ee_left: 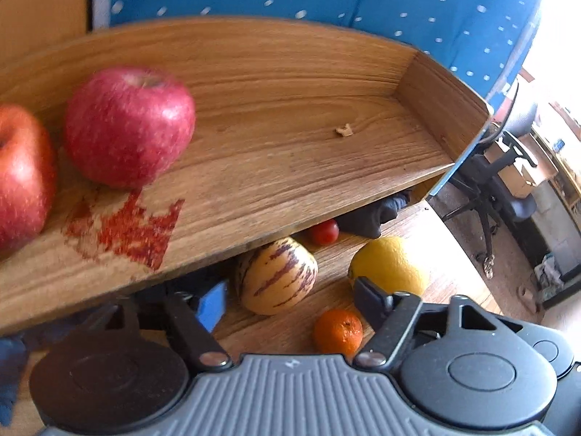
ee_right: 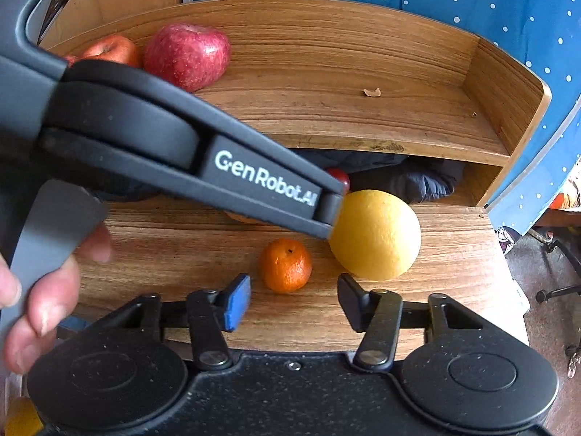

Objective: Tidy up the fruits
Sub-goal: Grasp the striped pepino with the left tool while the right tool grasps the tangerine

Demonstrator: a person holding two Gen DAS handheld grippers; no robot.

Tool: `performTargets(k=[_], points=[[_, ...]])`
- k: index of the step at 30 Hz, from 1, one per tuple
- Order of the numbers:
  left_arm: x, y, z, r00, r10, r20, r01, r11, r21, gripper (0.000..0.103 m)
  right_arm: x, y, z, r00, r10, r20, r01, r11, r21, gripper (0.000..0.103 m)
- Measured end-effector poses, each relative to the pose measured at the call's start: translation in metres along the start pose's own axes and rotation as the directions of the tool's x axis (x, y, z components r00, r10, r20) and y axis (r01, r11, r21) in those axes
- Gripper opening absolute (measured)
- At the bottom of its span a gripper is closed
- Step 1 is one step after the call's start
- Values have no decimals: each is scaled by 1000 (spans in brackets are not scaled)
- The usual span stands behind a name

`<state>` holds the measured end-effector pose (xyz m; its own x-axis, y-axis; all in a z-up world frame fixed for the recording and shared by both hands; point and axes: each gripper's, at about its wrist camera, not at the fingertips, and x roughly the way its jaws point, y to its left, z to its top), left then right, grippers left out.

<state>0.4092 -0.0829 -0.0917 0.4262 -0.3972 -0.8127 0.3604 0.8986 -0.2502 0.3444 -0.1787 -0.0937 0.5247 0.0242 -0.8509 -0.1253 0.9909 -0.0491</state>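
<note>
Right gripper (ee_right: pixel 294 299) wide open, gripping nothing, low over the wooden table (ee_right: pixel 454 254). Just ahead of its fingertips and slightly left of the midline, a small mandarin (ee_right: pixel 286 265), resting on the table and apart from both fingers. Ahead and to the right, a large yellow citrus (ee_right: pixel 377 234), close beside the mandarin, beyond the dark right finger. Past the citrus, half hidden, a small red fruit (ee_right: pixel 341 178) at the mouth of the space under the shelf, next to a dark bundle of cloth (ee_right: pixel 410 178). Higher and farther forward, on the upper shelf (ee_right: pixel 363 120), two red apples (ee_right: pixel 187 56) at the left end, close together. Crossing the left half of the right wrist view, the other tool's body marked GenRobot.AI, its tip touching or overlapping the yellow citrus; cannot tell which. A person's hand (ee_right: pixel 40 290) at the near left on a grey lever.

Left gripper (ee_left: pixel 290 299) also spread wide, holding nothing. Between its fingers and just ahead, a striped yellow melon (ee_left: pixel 277 278) on the table; nearer, toward the right finger, the mandarin (ee_left: pixel 338 331); behind that finger, the yellow citrus (ee_left: pixel 390 267). Above and left of the fingers, the apples (ee_left: pixel 129 125) on the shelf.
</note>
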Motion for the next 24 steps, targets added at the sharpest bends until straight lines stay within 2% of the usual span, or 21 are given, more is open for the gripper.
performTargets(k=[8,11,12,24], points=[[7,8,4,1000,6,-9,-7,998,-57,71,5,2,2,1000,24,8,-24,999,-34,44],[12,13,6,1000,13,-27,-15,997,-81,62,7,1,3,999,31,10,-31,999,-36,35],[13,13,7,999,17,-28,-19,996,-84,58,7,1,2,999,34,14,-34,999,-38,35],[9,6,1,999,41,-21,-42,998,-54,57,1,-10,-4,997,72,30,-71,997,-23,35]])
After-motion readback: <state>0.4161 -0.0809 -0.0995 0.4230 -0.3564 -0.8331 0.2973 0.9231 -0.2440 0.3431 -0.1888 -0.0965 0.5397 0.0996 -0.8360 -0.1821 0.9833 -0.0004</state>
